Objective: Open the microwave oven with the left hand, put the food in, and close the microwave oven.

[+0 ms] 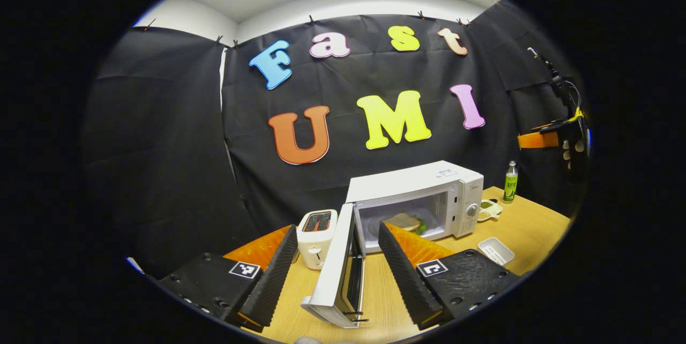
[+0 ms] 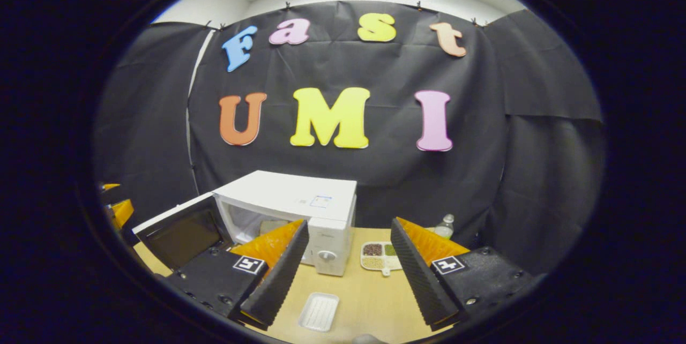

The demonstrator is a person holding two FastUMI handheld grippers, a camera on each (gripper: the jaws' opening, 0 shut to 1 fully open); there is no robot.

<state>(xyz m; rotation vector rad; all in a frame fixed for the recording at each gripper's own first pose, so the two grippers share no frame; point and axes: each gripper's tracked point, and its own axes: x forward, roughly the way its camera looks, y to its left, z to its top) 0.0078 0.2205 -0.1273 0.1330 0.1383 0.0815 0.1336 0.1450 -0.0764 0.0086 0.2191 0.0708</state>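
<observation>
Inside, the sandwich (image 1: pixel 408 222) sits half hidden behind the left tongs (image 1: pixel 337 263); both tongs gape empty.

Left gripper view: cam sits low over the counter (image 1: pixel 386 301), looking fwd between its tongs (image 1: pixel 337 258) at the microwave (image 1: pixel 423 194) from its open-door (image 1: pixel 337 274) side, fairly near. Right gripper view: cam looks from further right, facing the microwave (image 2: pixel 300 210) front-right corner between own tongs (image 2: pixel 348 258). Both share microwave, counter (image 2: pixel 364 296), white tray (image 1: pixel 496 251) (image 2: pixel 319 312), back cloth wall.
</observation>
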